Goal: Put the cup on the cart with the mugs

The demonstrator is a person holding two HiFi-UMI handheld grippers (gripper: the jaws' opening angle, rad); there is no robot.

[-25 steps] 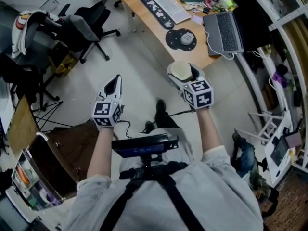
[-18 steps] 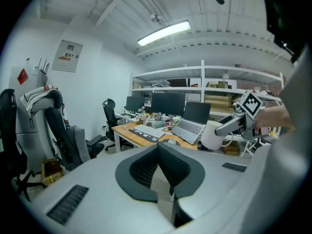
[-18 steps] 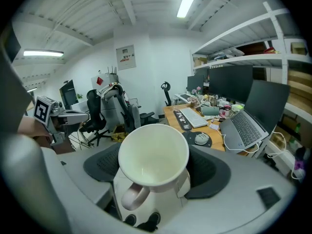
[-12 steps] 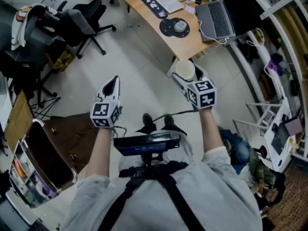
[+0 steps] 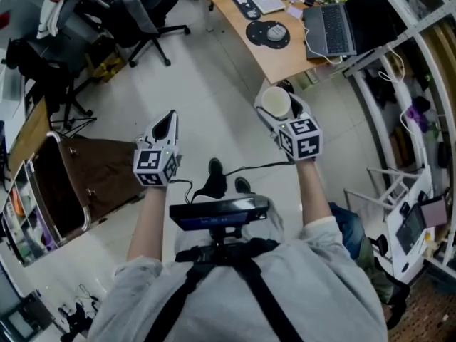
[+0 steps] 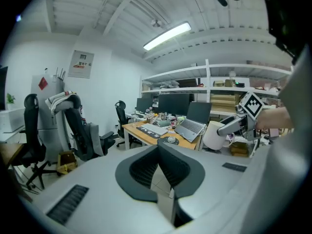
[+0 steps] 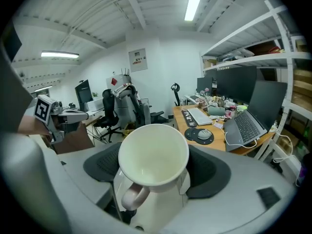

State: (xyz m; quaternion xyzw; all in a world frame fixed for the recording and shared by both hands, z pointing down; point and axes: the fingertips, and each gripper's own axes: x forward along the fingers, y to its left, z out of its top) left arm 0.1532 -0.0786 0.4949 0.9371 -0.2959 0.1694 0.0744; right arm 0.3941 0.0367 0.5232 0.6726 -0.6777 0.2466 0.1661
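A person stands on open floor just short of a wooden desk (image 5: 281, 57), the right gripper (image 5: 279, 107) clamped around a white cup (image 7: 153, 152), the left gripper (image 5: 168, 120) closed and empty. The carry looks under way; next probably comes a turn toward the brown cart (image 5: 100, 184), well left of the desk, though no mugs are visible. Office chairs (image 5: 146, 16) left of the desk crowd that side.

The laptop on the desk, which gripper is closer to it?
Right. The right gripper, holding the cup, is just short of the desk that bears the laptop. The left gripper, shut and empty, is farther off to the left, over the floor.
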